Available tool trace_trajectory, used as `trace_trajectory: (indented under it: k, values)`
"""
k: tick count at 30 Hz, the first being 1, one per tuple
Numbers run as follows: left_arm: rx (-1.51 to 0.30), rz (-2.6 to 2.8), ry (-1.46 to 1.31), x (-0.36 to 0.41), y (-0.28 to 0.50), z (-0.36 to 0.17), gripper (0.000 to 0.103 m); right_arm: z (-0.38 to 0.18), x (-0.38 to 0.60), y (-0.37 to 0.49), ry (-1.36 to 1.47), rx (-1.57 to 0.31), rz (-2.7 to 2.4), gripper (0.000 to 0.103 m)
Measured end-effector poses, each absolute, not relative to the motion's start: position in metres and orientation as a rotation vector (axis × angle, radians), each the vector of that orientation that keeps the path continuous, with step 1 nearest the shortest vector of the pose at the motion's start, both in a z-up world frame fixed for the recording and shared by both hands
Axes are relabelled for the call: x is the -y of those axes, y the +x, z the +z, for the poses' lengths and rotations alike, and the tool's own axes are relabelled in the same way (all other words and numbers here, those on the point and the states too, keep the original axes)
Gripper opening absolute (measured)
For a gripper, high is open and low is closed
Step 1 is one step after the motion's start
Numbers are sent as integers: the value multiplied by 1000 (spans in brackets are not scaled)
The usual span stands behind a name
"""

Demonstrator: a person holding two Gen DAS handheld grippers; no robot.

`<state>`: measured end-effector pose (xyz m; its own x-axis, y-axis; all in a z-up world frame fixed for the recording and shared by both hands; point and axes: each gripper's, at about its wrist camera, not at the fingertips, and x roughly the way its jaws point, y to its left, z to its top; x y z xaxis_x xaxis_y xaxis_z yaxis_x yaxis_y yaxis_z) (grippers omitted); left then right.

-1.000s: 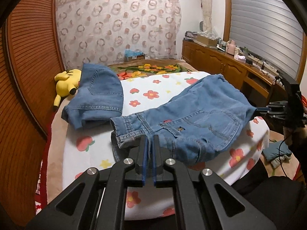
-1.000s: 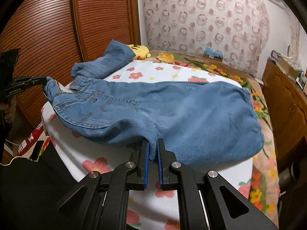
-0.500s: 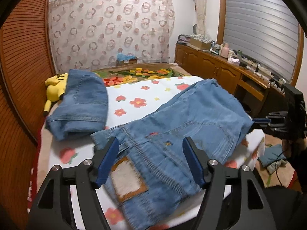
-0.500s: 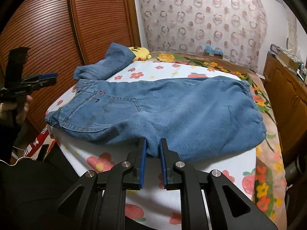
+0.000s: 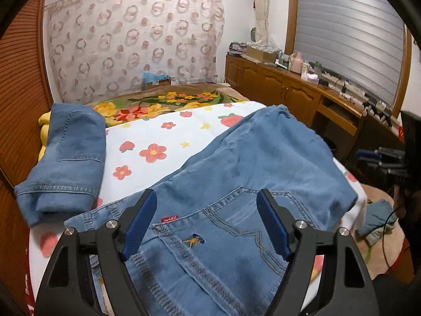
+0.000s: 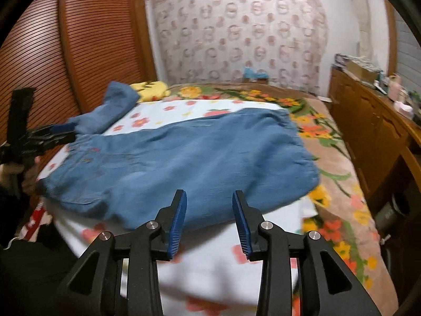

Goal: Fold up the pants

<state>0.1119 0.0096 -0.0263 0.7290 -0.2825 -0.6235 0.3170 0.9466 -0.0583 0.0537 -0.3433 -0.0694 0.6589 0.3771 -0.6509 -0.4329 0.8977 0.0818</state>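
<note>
Released a second ago from both clamps, the blue jeans (image 5: 263, 168) now lie flat across the flower-print sheet (image 5: 158, 131), filling the centre and lower right of the left wrist view. The left gripper (image 5: 208, 218) has just opened, its blue pads wide apart above the back pocket, touching nothing. A second folded pair of jeans (image 5: 71, 155) rests at mid-left.

In the right wrist view, the jeans (image 6: 197, 158) spread across mid-frame; the right gripper (image 6: 209, 221) has just been opening, fingers parted over the near hem, no cloth pinched.
</note>
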Motion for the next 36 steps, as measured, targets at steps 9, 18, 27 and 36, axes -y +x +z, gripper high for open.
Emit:
trace_trajectory:
  k: [9, 18, 27, 36]
  values:
    - [-727, -325, 32, -10, 118, -58, 79, -100, 378, 95, 1, -746, 294, 41]
    - [-721, -322, 7, -13, 115, -68, 79, -104, 363, 133, 2, -780, 210, 43]
    - [-715, -316, 18, -11, 112, -76, 79, -103, 369, 158, 23, -853, 192, 43]
    - [-718, -319, 21, -12, 112, -79, 79, -103, 376, 172, 19, -904, 167, 52]
